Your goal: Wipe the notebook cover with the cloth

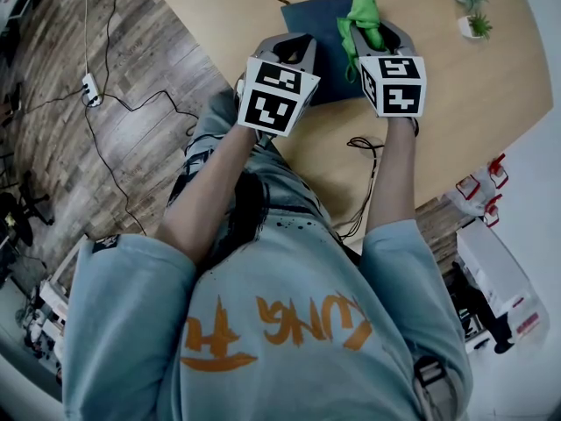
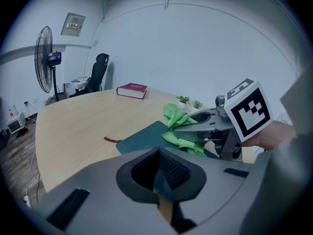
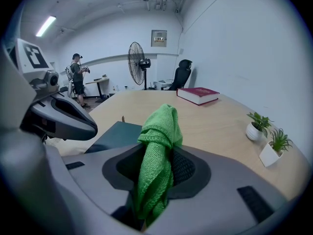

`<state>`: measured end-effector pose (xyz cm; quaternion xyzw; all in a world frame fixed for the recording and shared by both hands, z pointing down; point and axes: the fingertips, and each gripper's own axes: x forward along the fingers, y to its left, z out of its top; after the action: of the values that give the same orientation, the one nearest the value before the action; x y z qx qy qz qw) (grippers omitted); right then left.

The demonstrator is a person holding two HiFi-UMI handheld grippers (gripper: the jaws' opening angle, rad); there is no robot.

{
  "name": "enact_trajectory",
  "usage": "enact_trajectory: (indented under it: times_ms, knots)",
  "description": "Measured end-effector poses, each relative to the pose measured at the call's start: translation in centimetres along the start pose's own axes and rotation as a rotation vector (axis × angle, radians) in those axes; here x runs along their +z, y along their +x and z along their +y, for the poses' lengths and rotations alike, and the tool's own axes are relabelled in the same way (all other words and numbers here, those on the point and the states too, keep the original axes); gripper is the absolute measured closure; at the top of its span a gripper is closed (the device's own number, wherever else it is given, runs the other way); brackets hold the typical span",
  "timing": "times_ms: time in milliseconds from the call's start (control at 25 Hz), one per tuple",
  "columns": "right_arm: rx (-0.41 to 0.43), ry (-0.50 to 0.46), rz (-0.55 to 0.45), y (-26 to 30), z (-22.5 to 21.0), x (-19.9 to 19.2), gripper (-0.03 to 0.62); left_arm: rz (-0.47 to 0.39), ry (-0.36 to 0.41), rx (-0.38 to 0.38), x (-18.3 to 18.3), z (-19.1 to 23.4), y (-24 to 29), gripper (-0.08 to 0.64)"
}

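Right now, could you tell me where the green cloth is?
The cloth is top centre in the head view, pinched between the jaws of the right gripper, over the notebook.

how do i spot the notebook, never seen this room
Find the big wooden table. At its near edge, just below the green cloth, the notebook lies flat. Its cover is dark teal, unlike the red book lying farther across the table.
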<state>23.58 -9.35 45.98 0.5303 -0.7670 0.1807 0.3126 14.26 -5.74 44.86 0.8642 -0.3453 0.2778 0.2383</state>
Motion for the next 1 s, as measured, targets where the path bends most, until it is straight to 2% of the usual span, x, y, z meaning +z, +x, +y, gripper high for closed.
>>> enact_trajectory:
  times_ms: [1000]
  knots:
    - [-0.049, 0.113, 0.021, -5.1, 1.8, -5.3, 0.466, -0.005, 0.009, -0.032, -1.5, -1.9, -1.5, 0.545]
